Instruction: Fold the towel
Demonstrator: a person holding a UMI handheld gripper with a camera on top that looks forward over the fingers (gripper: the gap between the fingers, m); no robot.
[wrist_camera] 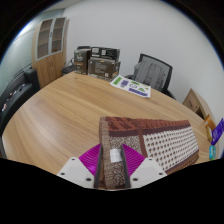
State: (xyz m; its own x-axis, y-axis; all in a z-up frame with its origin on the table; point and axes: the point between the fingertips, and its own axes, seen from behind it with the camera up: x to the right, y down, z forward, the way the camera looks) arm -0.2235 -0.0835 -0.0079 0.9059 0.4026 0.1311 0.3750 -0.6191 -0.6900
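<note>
A patterned towel [160, 140], brown and cream with a dark red border, lies on the wooden table [60, 110] just ahead of the fingers and to their right. One end of it is folded up and runs back between my fingers, with a white label [116, 157] showing on it. My gripper [113, 163] is shut on this towel end; the magenta pads [92, 157] press on it from both sides. The rest of the towel spreads flat toward the table's right edge.
Beyond the towel the table holds green and white papers [131, 86] at its far side. Cardboard boxes [97, 63] and a black office chair [152, 72] stand behind the table. A wooden cabinet [49, 45] stands at the far left.
</note>
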